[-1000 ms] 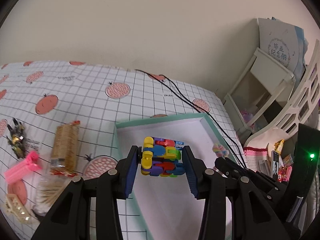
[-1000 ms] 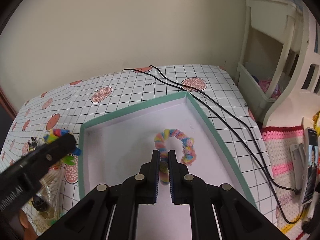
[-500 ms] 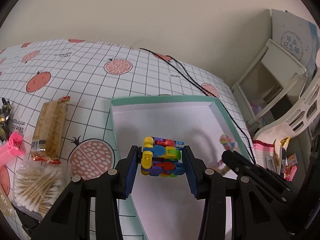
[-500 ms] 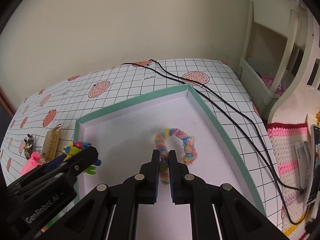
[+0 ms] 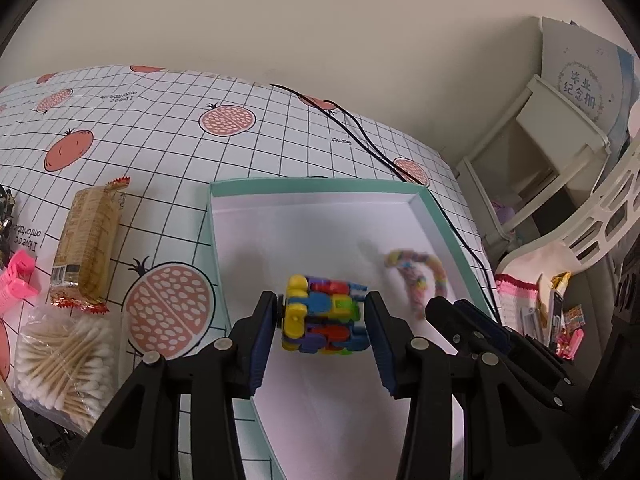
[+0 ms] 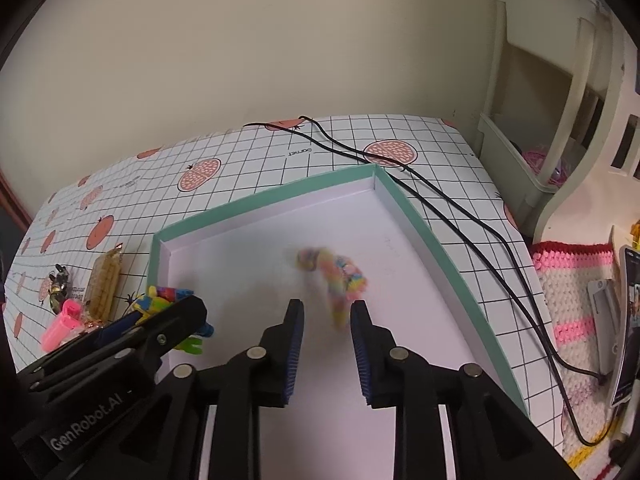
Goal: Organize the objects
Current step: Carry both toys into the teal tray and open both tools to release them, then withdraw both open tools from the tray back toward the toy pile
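Note:
A multicoloured block cube (image 5: 324, 316) sits between the pads of my left gripper (image 5: 323, 318), which is shut on it above the near left part of the teal-rimmed white box (image 5: 312, 185). In the right wrist view the same cube (image 6: 168, 300) shows behind the left gripper's arm. My right gripper (image 6: 326, 322) is open over the box (image 6: 416, 220). A pastel fuzzy scrunchie (image 6: 334, 276), blurred, lies just beyond its fingertips, free of them; it also shows as the scrunchie (image 5: 420, 276) in the left wrist view.
Left of the box lie a wrapped cracker bar (image 5: 86, 240), a bag of cotton swabs (image 5: 60, 360) and a pink clip (image 5: 18, 284). Black cables (image 6: 460, 216) run along the box's right side. A white shelf (image 6: 540, 92) and a crocheted mat (image 6: 576, 292) stand at right.
My right gripper has opened and let go of the scrunchie, which now lies loose in the box. My left gripper has carried the cube further over the box.

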A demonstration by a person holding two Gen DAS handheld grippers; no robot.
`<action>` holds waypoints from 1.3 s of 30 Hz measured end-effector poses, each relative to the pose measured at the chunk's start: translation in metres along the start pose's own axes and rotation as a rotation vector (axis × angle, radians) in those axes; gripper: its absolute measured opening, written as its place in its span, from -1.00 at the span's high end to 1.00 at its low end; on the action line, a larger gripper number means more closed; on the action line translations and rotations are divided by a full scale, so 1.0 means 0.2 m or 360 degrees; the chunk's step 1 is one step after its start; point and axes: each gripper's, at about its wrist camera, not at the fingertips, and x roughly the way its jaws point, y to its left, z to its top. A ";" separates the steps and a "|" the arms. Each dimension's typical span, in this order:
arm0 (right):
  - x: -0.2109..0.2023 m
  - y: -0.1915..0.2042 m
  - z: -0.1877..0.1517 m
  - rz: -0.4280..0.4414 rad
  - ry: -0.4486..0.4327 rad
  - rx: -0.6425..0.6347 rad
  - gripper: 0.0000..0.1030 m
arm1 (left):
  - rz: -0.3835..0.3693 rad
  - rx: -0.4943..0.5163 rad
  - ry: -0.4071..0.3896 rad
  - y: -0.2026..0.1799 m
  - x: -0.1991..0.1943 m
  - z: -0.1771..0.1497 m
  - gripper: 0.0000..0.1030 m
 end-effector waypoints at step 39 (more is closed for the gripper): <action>-0.17 0.09 -0.17 -0.0094 0.0066 0.0029 -0.70 | 0.0433 -0.0035 0.0042 0.17 -0.27 -0.14 -0.79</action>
